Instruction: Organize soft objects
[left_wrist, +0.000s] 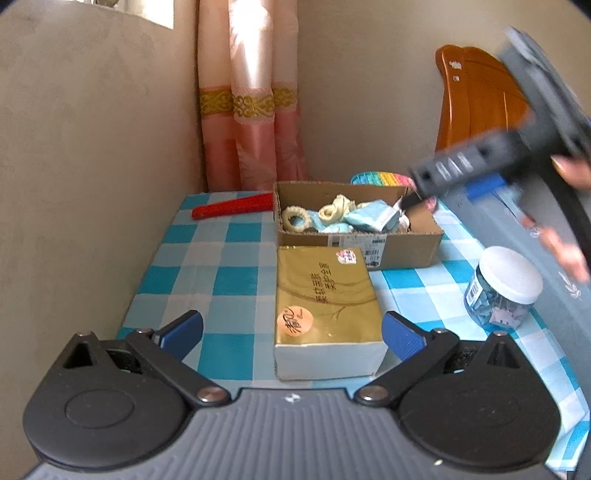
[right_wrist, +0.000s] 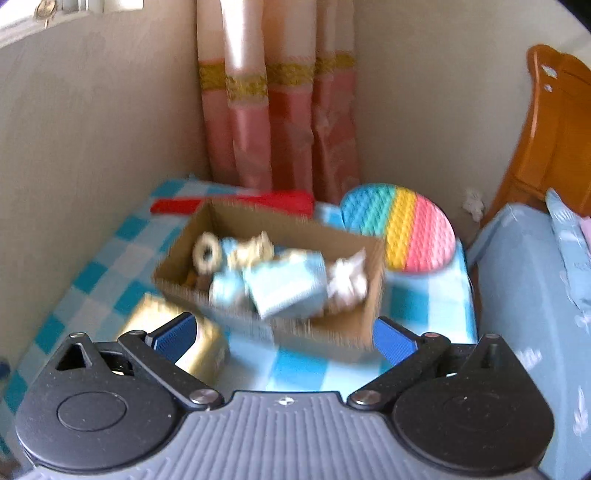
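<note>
Right gripper (right_wrist: 284, 338) is hanging with jaws wide apart and nothing between them, above the near wall of the cardboard box (right_wrist: 364, 321) where the soft objects (right_wrist: 284, 284) are lying piled. Left gripper (left_wrist: 291, 328) is also standing open, empty, straddling the gold packet (left_wrist: 325, 306) on the tabletop (left_wrist: 221, 266). Risks: right view is blurring, so a hasty reach is likely to clip the box wall and shove it; the jar (left_wrist: 502, 288) is sitting near the edge.

Left tool (left_wrist: 291, 334) jaws wide, empty; right tool (right_wrist: 284, 338) likewise.
</note>
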